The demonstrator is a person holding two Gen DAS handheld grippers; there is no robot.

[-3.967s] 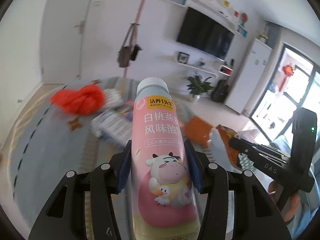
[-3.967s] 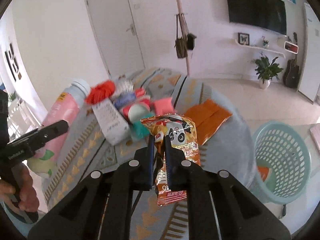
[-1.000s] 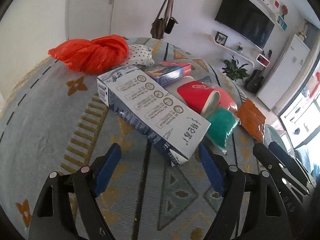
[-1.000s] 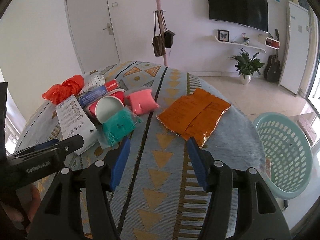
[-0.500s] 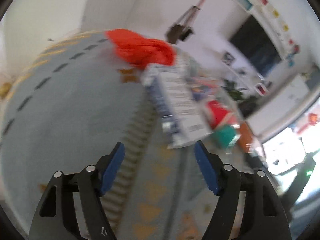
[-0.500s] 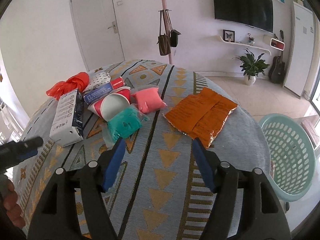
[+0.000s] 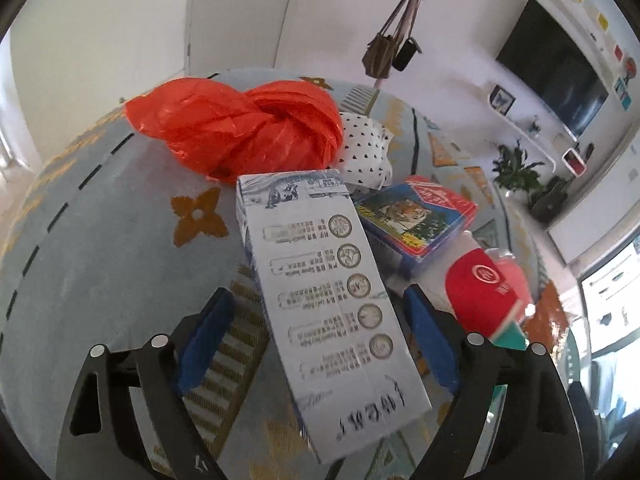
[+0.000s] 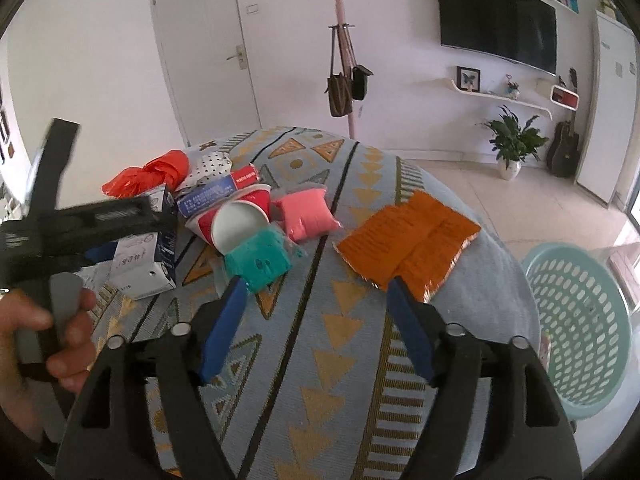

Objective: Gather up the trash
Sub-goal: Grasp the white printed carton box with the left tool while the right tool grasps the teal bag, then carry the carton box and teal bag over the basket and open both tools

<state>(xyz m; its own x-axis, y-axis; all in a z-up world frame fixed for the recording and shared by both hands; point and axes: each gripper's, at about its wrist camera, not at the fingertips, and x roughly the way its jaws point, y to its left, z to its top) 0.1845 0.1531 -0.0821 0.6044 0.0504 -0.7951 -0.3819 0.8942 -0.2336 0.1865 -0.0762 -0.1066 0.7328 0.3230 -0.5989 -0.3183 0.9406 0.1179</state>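
Observation:
My left gripper (image 7: 318, 344) is open, its blue pads on either side of a white milk carton (image 7: 332, 300) lying on the table, not touching it. The carton also shows in the right wrist view (image 8: 146, 264), partly behind the left gripper (image 8: 100, 252). My right gripper (image 8: 316, 320) is open and empty above the patterned tablecloth (image 8: 320, 360). Ahead of it lie an orange foil wrapper (image 8: 408, 244), a teal packet (image 8: 260, 262), a pink packet (image 8: 306, 216) and a red paper cup (image 8: 236, 224). A light green laundry basket (image 8: 580, 320) stands at the right, beside the table.
A crumpled orange plastic bag (image 7: 240, 128), a dotted white wrapper (image 7: 364, 148) and a red-blue box (image 7: 416, 216) lie behind the carton. A red cup (image 7: 480, 292) lies to the carton's right. A coat stand (image 8: 344, 60) with bags, a TV and a plant stand beyond the table.
My left gripper has swung back toward the pile and closed in over the milk carton, which now lies between its open fingers. My right gripper has barely moved.

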